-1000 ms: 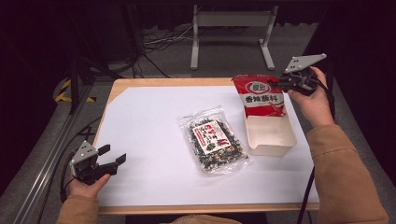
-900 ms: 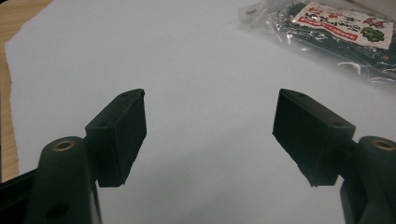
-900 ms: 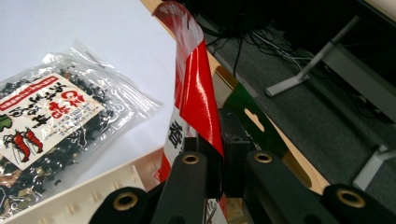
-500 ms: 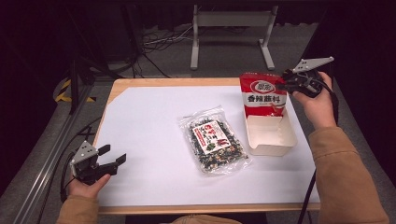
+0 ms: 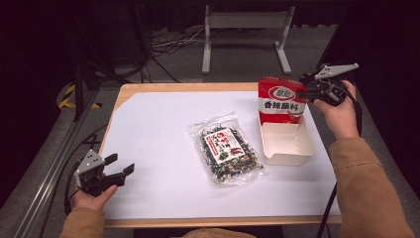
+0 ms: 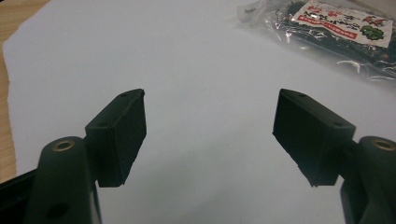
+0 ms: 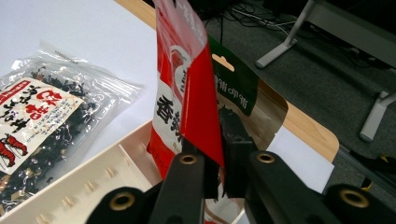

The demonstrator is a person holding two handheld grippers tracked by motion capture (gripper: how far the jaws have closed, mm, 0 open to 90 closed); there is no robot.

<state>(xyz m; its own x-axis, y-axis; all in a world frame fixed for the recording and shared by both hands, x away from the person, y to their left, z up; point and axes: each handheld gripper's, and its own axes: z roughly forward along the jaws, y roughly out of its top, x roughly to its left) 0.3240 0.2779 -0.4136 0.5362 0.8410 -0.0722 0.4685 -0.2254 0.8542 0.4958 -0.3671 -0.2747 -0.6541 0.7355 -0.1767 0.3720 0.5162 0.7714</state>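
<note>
Red foil fills the nip of my right tool (image 5: 308, 89) — the red packet (image 5: 282, 99) is pinched by its edge between the two black jaws, which sit almost together; they have just eased a touch wider, yet the packet is between them and gripped. In the right gripper view the red packet (image 7: 184, 88) stands on end, its printed face turned toward the clear bag of dark seaweed (image 7: 44, 126). From the high view, the packet stands upright at the far end of the white tray (image 5: 297, 148), its lower edge inside the tray, near the far right corner of the surface (image 5: 163, 124).

The clear bag of dark seaweed (image 5: 227, 148) lies flat on the white sheet just left of the tray, apart from it.

My left tool (image 5: 121, 173) rests at the near left edge of the surface in my left hand (image 5: 91, 196) — jaws spread wide, nothing between them. In the left gripper view the left tool (image 6: 210, 135) points across bare white sheet, with the seaweed bag (image 6: 327, 32) well beyond it.
</note>
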